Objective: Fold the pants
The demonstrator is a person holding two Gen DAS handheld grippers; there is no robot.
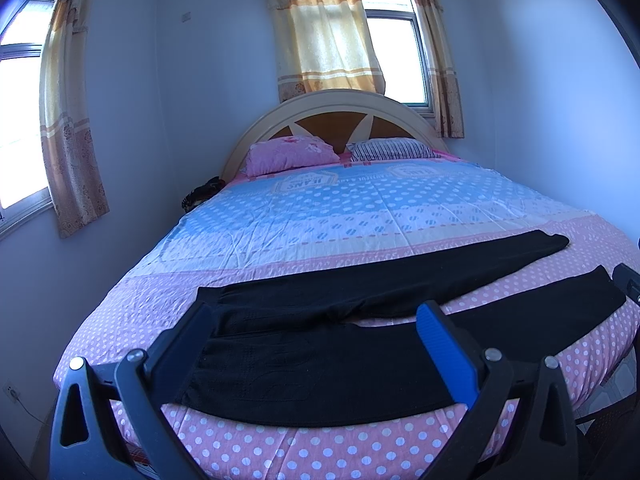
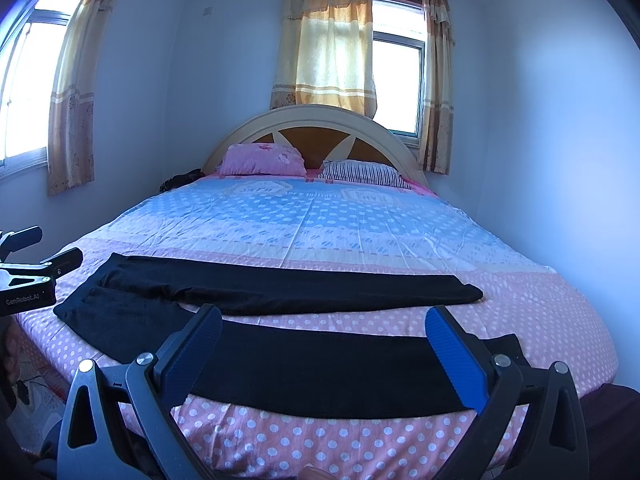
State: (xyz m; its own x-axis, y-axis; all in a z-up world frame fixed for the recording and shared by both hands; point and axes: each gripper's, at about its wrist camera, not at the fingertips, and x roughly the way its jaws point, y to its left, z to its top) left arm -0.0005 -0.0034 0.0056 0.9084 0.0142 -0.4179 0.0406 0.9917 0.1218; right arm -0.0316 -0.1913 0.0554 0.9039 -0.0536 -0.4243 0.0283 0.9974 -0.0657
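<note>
Black pants [image 1: 320, 364] lie flat across the foot of the bed [image 1: 320, 220], waist at the left and the two legs spread apart in a V toward the right. My left gripper [image 1: 316, 312] hovers open just in front of the waist end, holding nothing. In the right wrist view the near leg of the pants [image 2: 320, 372] runs between the fingers of my right gripper [image 2: 324, 314], which is open and holds nothing. The far leg [image 2: 320, 292] lies further up the sheet. The left gripper [image 2: 52, 246] shows at the left edge beside the waist.
The sheet is pink with white dots near me and blue further up. A pink pillow [image 1: 292, 154] and a striped pillow [image 1: 394, 149] rest against the arched headboard [image 1: 332, 120]. Curtained windows [image 1: 396, 56] stand behind and to the left. A dark bundle [image 1: 200, 196] sits beside the bed.
</note>
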